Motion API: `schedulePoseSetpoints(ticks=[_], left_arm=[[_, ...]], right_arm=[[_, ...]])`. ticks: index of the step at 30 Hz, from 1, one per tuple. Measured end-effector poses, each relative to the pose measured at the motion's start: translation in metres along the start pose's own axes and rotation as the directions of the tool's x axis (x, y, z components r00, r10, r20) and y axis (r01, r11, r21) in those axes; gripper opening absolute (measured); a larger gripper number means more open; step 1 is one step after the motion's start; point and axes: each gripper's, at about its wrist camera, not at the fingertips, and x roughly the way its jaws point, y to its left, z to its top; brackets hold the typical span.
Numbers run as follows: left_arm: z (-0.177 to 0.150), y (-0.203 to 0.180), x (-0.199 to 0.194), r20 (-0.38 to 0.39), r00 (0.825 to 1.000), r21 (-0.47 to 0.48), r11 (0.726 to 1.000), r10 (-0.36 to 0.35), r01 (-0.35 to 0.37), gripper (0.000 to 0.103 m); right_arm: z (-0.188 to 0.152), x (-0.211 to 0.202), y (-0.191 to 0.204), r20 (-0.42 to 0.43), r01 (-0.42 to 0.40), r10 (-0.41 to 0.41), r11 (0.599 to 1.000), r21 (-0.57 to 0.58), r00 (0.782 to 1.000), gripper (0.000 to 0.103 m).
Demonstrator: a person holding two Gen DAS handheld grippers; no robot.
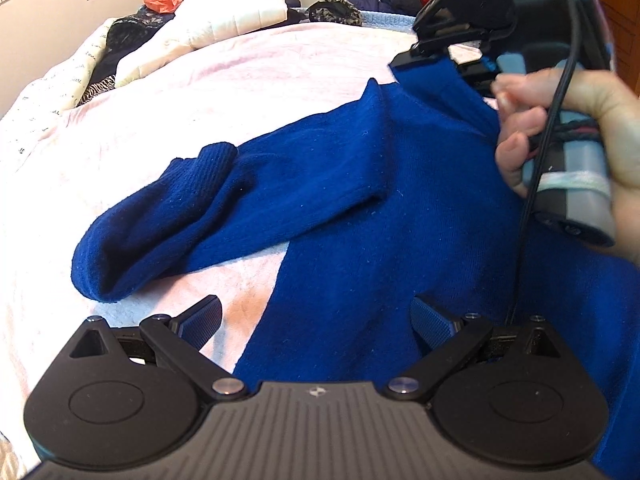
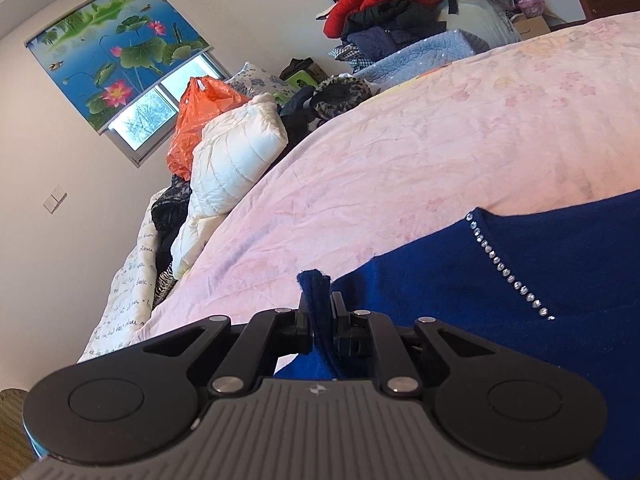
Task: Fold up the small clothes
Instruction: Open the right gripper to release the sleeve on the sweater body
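Black gripper (image 1: 316, 316) — ribbed grey housing, silver screws, blue pads

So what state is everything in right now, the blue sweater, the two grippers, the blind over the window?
Blue sweater: spread on the pink blanket, one sleeve folded across the body, one edge lifted.
Left gripper: open, empty, above the sweater.
Right gripper: shut on a bunched edge of the sweater.
Window blind: partly lowered, glass showing below.
Orange plastic bag: crumpled, on the pile beside the white padded jacket.

Left tongs (image 1: 316, 322) agape, right tongs (image 2: 320, 312) clamped
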Motion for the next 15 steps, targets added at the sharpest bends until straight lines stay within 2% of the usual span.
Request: schedulePoseSetpoints(ticks=[5, 8, 13, 15], left_arm=[[0.001, 0.001, 0.000, -0.002, 1.000, 0.002, 1.000, 0.009, -0.009, 0.101], [0.002, 0.002, -0.001, -0.008, 1.000, -0.001, 1.000, 0.011, -0.011, 0.101], [0.004, 0.007, -0.002, -0.007, 1.000, -0.016, 1.000, 0.023, -0.024, 0.101], [0.004, 0.009, -0.002, -0.009, 1.000, -0.026, 0.999, 0.028, -0.028, 0.101]], right_arm=[[-0.009, 0.014, -0.007, -0.056, 0.008, -0.008, 1.000, 0.006, 0.998, 0.023], [-0.011, 0.016, -0.013, -0.087, -0.008, 0.011, 0.999, 0.036, 0.996, 0.044], [-0.008, -0.002, -0.012, -0.090, -0.057, 0.059, 0.998, 0.033, 0.994, 0.048], [-0.009, -0.011, -0.013, -0.090, -0.071, 0.075, 0.996, 0.048, 0.993, 0.056]])
